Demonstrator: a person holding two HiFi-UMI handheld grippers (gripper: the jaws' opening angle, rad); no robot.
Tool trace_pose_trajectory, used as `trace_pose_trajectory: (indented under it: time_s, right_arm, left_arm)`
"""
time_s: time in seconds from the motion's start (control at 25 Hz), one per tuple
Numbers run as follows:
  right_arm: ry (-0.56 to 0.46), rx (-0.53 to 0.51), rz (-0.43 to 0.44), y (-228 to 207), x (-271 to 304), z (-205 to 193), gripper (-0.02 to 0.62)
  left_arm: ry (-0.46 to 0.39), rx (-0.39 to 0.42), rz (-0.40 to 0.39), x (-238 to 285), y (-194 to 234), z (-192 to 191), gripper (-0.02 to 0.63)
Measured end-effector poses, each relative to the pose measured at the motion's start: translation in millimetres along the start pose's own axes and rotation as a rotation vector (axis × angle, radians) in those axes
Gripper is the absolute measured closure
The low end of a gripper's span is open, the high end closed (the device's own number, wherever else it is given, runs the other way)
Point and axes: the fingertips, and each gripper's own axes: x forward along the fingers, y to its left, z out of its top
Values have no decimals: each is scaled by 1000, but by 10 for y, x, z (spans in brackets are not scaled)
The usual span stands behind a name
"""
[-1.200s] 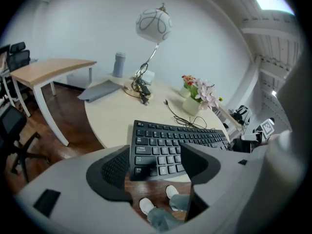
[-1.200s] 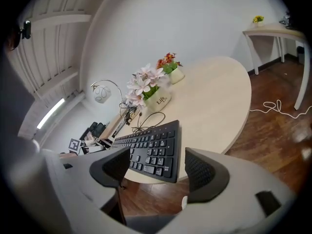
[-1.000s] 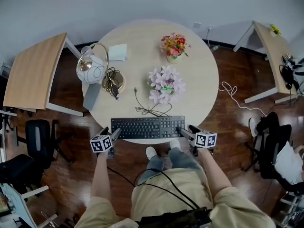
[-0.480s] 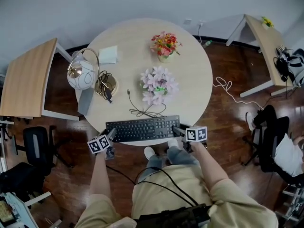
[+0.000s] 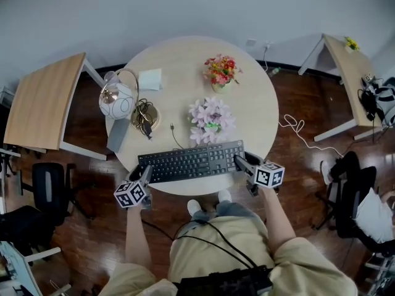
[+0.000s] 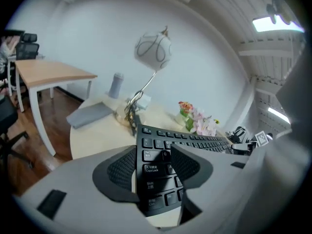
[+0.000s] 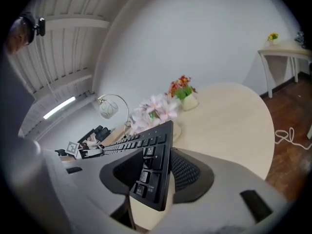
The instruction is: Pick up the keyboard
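Keyboard (image 5: 191,161) is clamped at its short ends by left gripper (image 5: 146,174) and right gripper (image 5: 241,161); judged rigid, light, smooth-edged; end holds suit.

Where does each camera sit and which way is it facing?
Head view: on the person's head, looking down at the round table; forearms, lap, left gripper, right gripper show.
Left gripper view: on that gripper, looking along the keyboard toward the lamp; its jaws clamp one end.
Right gripper view: on that gripper, looking back along the keyboard; its jaws clamp the other end.
Gripper views share: pink flowers.
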Motion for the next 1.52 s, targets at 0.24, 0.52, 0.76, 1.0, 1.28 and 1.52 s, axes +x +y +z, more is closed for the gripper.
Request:
trace_pose_trajectory:
  time_s: [0.24,0.52,0.76,1.0,1.28,1.52]
  right_arm:
    - [-300,-220,69,390,-408,1264,409]
    - [-557,-417,178,901,-1136,2155,410]
    - [-650,-516,175,1199,-1599,2416,410]
    - [-657,-544,144,1163,-1761,2374,410]
    - [-652,-540,131,1133,-1875,2274,410]
    - [-652,-551,138,1189,-1915,2263,410]
  left_arm:
    - [-283,177,-39,-340,-680,1181,405]
    - [-546,317,-79,-923,-1465,1994,403]
    - [-682,392,-92,-1343,-1793,2287,403]
    - [-678,407,-108,-1343,-1909,2248,402]
    - [-668,404,-117,-1345,-1972,2169,402]
    - [-673,393,-116,-1406,-1967,2129,402]
